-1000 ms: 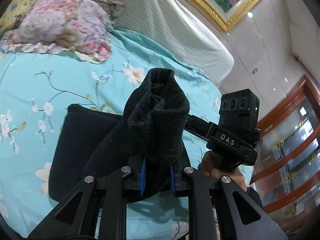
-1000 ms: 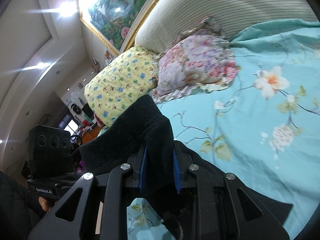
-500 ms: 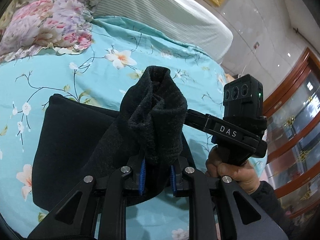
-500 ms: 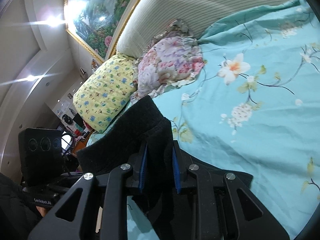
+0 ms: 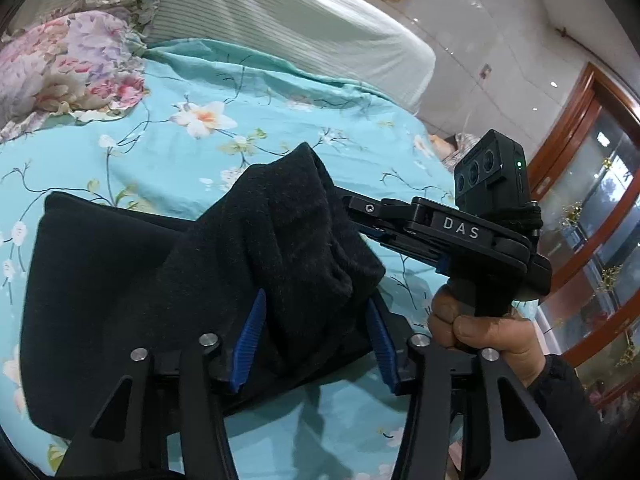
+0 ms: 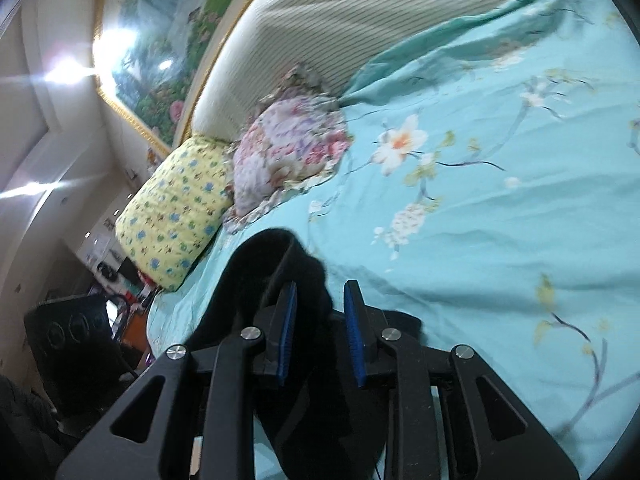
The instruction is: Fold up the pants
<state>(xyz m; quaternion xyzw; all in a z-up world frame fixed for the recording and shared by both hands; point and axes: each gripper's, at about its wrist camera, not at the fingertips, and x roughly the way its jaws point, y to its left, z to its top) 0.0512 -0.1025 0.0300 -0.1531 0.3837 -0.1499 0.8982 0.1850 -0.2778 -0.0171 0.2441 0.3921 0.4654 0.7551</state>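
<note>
Black pants (image 5: 280, 248) loose between the opening left jaws, likewise between the parted right jaws

White letters "DAS" stand on the black body of the right gripper (image 5: 352, 216), seen from the left wrist view. Nothing else is readable.

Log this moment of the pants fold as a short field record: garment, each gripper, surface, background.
garment: black pants, folded over on the bed, one bunched end raised between the grippers
left gripper: jaws opening, blue pads clear of the cloth that lies between them
right gripper: jaws apart, cloth against the left pad, gap at the right pad
surface: turquoise floral bedspread
background: floral pillow, yellow pillow, striped headboard
</note>
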